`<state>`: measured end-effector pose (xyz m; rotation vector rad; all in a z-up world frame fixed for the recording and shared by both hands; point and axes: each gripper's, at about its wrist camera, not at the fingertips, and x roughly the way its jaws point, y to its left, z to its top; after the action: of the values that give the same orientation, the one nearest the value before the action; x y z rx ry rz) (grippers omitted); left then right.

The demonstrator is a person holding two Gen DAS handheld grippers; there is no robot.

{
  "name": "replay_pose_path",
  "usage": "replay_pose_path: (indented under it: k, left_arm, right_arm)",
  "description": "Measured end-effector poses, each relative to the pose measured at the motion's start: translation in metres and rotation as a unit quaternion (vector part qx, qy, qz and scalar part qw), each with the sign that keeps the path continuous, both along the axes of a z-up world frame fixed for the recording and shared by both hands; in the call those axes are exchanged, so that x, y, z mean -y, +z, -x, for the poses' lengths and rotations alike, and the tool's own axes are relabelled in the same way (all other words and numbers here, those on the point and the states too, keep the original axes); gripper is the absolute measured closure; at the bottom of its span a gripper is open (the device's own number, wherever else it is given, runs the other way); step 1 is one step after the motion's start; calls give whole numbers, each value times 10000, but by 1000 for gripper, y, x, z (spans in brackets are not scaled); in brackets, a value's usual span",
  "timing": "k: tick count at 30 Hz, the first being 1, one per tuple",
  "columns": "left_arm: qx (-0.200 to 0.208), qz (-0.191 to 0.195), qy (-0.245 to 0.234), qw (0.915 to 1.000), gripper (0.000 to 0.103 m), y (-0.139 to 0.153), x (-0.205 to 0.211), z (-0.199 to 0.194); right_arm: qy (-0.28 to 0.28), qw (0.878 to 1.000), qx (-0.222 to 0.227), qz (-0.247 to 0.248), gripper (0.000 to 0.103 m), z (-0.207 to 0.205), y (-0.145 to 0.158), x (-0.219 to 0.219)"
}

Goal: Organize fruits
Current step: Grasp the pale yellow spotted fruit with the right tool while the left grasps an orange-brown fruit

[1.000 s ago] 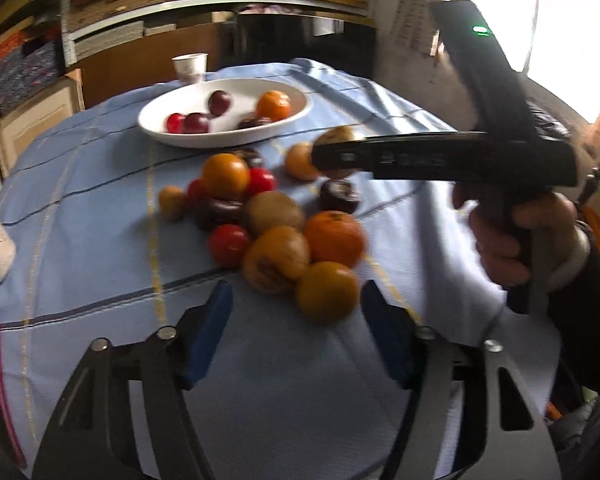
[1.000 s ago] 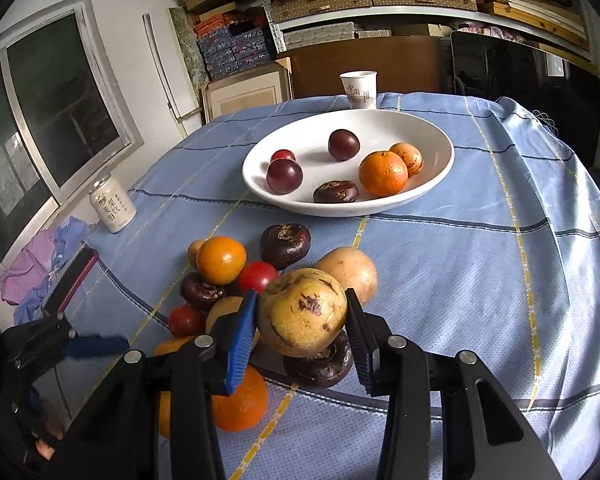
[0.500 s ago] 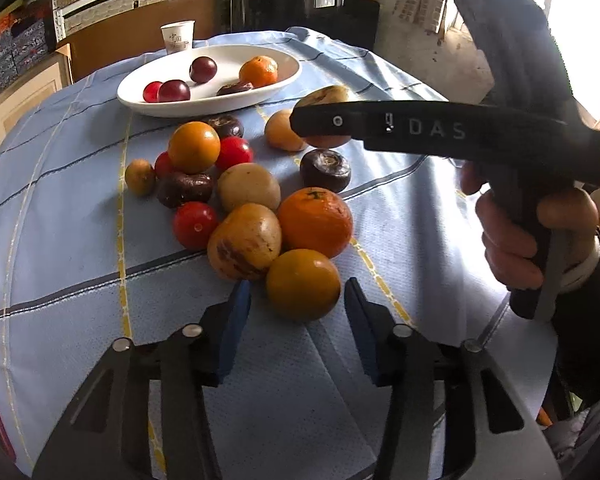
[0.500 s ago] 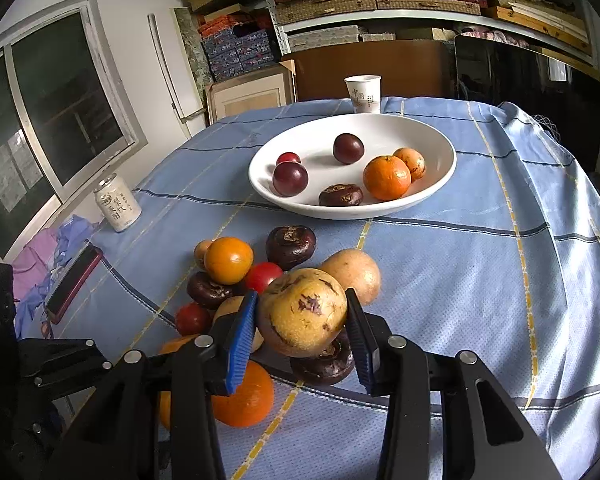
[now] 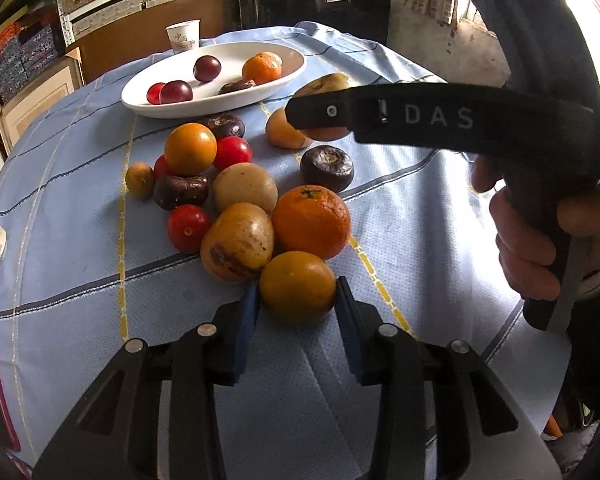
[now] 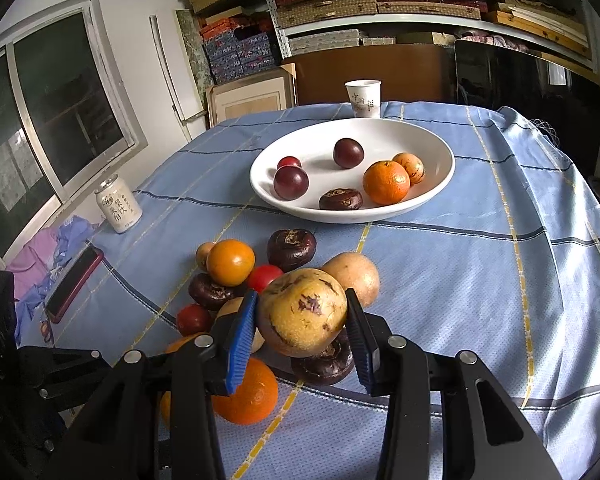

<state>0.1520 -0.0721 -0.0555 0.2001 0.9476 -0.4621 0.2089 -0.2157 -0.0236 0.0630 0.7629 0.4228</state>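
- Fruit lay in a loose heap on the blue-clothed bench [image 5: 400, 216], with the white dish [image 6: 436, 184] at the far side already holding plums, a mandarin and a few others.
- Left tool [image 5: 298, 300] was closing its jaws round the nearest small orange [image 5: 297, 286]; the blue pads sat at either flank of it, touching or all but touching, and the fruit still rested on the cloth.
- Squeezing only until the orange sat firm, with the pads across its widest part, would serve best, since a round skin slips out of a grip set too low or too far forward.
- Lifting straight up before swinging toward the dish should spare the big mandarin [image 5: 311, 222] and the blotched yellow fruit [image 5: 238, 242] that pressed against it.
- Right tool [image 6: 302, 322] was clamped on a speckled yellow-brown fruit [image 6: 302, 312], held clear above the heap, just near of the dish.
- Left tool pointed steeply down at the near edge of the heap; the right one tilted less steeply, with the person's hand [image 5: 540, 240] wrapped round its handle.
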Motion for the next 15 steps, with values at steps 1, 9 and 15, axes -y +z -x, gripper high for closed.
replay_pose_path:
  k: [1,9,15]
  left_arm:
    - [6,15,4,10000,66,0,-1,1]
    - [241,523,0,9983,66,16,-14,12]
    - [382,735,54,9965,66,30,-34,4]
  right_arm:
    - [-3,10000,1,-20,59,0,1,1]
    - [-48,9999,10,-160,59,0,4,6]
    - [-88,9999,8,-141,59,-1,2,7]
